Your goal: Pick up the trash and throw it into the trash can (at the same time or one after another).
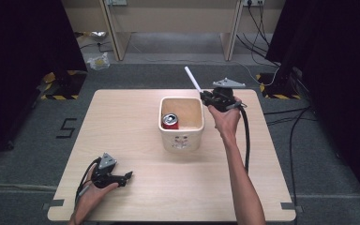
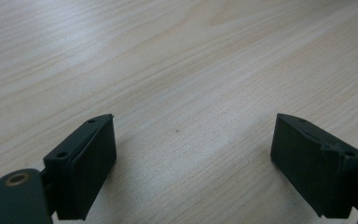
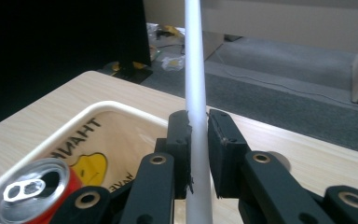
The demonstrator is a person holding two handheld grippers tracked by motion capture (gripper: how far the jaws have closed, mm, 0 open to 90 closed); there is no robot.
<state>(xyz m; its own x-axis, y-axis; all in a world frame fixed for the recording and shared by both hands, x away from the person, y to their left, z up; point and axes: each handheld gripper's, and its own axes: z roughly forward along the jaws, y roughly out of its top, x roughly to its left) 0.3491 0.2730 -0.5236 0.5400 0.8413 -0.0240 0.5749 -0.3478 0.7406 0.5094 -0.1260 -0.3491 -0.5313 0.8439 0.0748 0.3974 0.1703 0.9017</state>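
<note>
My right gripper (image 1: 207,95) hovers at the far right rim of a cream square tub (image 1: 182,139) and is shut on a white stick (image 1: 192,79) that slants up and away to the left. In the right gripper view the white stick (image 3: 195,93) runs upright between the pads of the right gripper (image 3: 198,140). A red drink can (image 1: 170,121) stands inside the tub, also seen as the can (image 3: 30,189) at lower left. My left gripper (image 1: 126,176) rests near the table's front left corner, and in its own view the left gripper (image 2: 193,154) is open over bare wood.
The light wooden table (image 1: 122,122) carries the tub at its centre. Black cables (image 1: 246,136) trail from the right gripper along the forearm. Beyond the far edge lie grey carpet, desk legs (image 1: 115,37) and dark curtains on both sides.
</note>
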